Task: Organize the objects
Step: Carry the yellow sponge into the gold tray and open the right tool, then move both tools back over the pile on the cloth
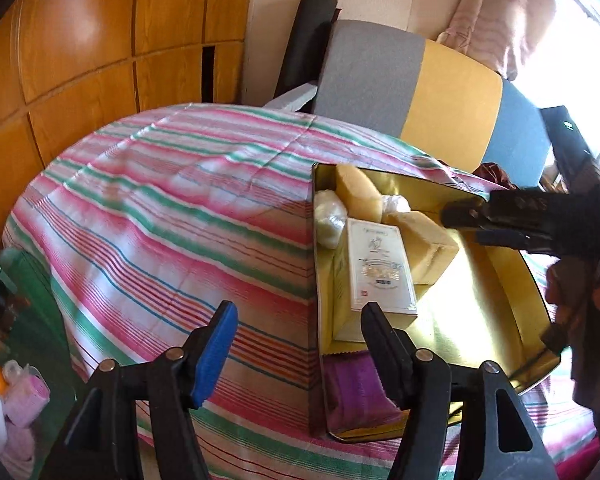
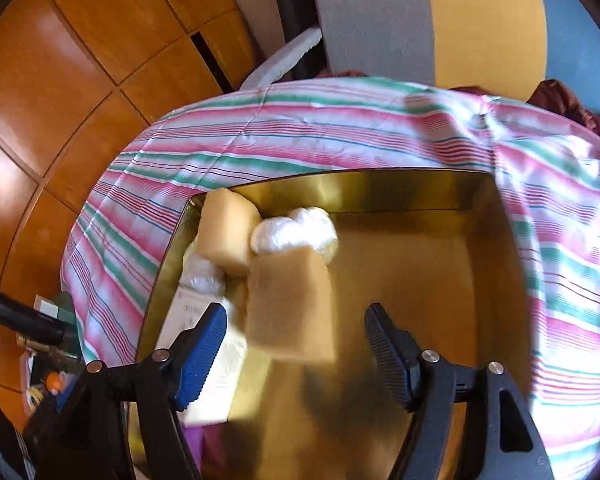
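Observation:
A gold box (image 1: 496,312) lies open on the striped cloth. It holds two yellow sponges (image 1: 424,244), white plastic-wrapped bundles (image 1: 330,218), a white carton (image 1: 378,270) and a purple item (image 1: 352,392). My left gripper (image 1: 296,344) is open and empty above the box's left wall, near the carton. My right gripper (image 2: 296,346) is open over the box (image 2: 420,264), just above the nearer sponge (image 2: 292,304); the farther sponge (image 2: 228,232), a white bundle (image 2: 296,232) and the carton (image 2: 204,340) lie to its left. The right gripper also shows in the left wrist view (image 1: 460,220).
The striped cloth (image 1: 160,208) covers the table. A grey, yellow and blue cushion (image 1: 420,92) stands behind it. Wooden cabinet doors (image 1: 100,40) line the left wall. Small bottles and pink items (image 1: 16,396) sit low at the left.

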{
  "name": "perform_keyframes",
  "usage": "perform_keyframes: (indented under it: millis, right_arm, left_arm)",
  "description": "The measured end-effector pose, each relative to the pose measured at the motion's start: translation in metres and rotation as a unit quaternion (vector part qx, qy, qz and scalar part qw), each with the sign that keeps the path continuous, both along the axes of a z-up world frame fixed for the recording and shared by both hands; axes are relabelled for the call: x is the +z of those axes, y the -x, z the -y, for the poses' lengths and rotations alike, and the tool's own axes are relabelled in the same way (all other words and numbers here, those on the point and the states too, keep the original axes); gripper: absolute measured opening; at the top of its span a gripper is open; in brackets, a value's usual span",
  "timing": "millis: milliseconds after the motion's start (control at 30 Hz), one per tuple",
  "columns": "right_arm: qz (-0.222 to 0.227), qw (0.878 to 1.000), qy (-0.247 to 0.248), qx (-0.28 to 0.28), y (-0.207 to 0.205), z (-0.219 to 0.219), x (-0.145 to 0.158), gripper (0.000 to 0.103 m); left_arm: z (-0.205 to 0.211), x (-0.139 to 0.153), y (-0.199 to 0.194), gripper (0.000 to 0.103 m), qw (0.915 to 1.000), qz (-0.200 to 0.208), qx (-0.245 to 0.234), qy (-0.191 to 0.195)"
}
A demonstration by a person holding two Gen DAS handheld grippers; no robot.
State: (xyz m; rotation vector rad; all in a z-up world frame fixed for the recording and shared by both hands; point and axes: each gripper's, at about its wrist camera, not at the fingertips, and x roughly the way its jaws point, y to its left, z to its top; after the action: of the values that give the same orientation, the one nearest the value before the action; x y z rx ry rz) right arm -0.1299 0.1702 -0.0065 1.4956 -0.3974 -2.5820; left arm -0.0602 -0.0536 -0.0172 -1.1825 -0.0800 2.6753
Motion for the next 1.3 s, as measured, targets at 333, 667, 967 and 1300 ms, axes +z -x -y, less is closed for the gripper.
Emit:
perform_keyframes:
  millis: [333,667,967,1300]
  right_arm:
    - [-0.039,0.999,-0.031,-0.010,-0.076,-0.043,0.015,0.073]
    - [-0.049,0.996,-0.063,-0.045,-0.129,-0.104,0.020,0.073]
    - [-0.041,0.985,-0.097,-0.139,-0.167,-0.199,0.026,0.073]
    - [-0.034,0.934,-0.126,-0.333,-0.220,-0.324,0.020,0.073]
  left_arm:
    - [-0.029,0.010,-0.019,0.067,0.9989,-0.021,-0.037,0.021]
    - [-0.063,0.015,-0.037,0.071,0.9959,-0.034,-0.076,0.035]
    - [-0.102,0.021,-0.047,0.072,0.9898,-0.045,-0.127,0.048]
    - [-0.157,0.028,-0.057,0.072,0.9773,-0.050,-0.198,0.055]
